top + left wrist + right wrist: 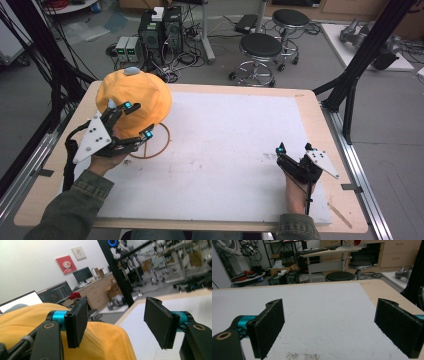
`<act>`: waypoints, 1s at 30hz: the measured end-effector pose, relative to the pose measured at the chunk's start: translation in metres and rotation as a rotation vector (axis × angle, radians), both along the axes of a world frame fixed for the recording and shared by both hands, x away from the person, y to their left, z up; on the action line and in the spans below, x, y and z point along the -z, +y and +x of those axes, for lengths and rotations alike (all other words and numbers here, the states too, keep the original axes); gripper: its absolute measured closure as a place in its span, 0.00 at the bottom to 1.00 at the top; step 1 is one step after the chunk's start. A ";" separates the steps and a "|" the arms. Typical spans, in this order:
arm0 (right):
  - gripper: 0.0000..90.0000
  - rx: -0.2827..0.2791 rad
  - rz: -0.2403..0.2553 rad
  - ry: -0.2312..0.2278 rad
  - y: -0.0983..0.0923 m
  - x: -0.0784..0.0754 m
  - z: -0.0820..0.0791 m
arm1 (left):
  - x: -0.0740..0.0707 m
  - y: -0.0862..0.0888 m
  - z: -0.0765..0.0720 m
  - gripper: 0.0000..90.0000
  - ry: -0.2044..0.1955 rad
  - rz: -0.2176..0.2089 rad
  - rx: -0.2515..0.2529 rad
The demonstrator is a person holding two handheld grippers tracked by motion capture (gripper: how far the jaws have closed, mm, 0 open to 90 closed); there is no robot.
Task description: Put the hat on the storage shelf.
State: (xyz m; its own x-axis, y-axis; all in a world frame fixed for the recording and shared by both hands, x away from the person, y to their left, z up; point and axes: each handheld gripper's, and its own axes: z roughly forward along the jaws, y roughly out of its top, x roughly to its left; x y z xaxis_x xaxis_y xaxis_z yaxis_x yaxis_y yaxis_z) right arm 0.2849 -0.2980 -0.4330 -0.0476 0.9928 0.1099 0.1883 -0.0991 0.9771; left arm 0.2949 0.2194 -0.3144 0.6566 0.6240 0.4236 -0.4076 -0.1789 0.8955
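The desk (320, 125) carries a white sheet, and at its far left corner sits the orange hat (134, 100), draped over a wooden ring stand (152, 142) whose hoop base peeks out beneath the brim. As far as I can judge, the hat is already seated on the stand, and what remains is either a last tidy of the fabric or pulling the tool clear; I cannot tell which.

The left gripper (134, 120) hovers against the near side of the hat, tilted upward and to the right, with the forearm in its green sleeve (75, 205) coming in low from the bottom left. Its jaws stand wide apart with nothing between them; in the left gripper view, one pad (77, 321) hangs just over the orange cloth.

The right gripper (294, 149) rests well apart on the near right of the sheet, pointing away from the person, jaws spread wide and empty.
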 end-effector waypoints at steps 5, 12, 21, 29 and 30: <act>0.09 0.003 0.012 0.008 0.000 0.001 0.001 | -0.007 0.012 -0.007 0.38 0.013 -0.087 0.002; 0.09 0.003 0.019 0.001 0.000 0.001 0.001 | -0.018 0.027 -0.018 0.37 0.010 -0.173 -0.028; 0.09 -0.004 0.030 -0.006 0.000 0.000 -0.001 | -0.020 0.063 -0.031 0.37 0.018 -0.312 -0.140; 0.09 -0.007 0.026 0.003 0.001 0.000 0.000 | -0.014 0.096 -0.036 0.35 0.057 -0.429 -0.218; 0.09 -0.007 0.021 -0.002 0.001 0.000 -0.001 | -0.014 0.098 -0.036 0.34 0.058 -0.429 -0.228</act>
State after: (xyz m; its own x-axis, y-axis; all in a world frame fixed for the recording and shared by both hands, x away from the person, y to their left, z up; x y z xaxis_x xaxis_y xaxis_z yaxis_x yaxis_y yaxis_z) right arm 0.2843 -0.2974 -0.4328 -0.0543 0.9900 0.1304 0.1873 -0.1182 0.9752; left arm 0.2589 0.3174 -0.3008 0.4976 0.8651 0.0631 -0.3482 0.1326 0.9280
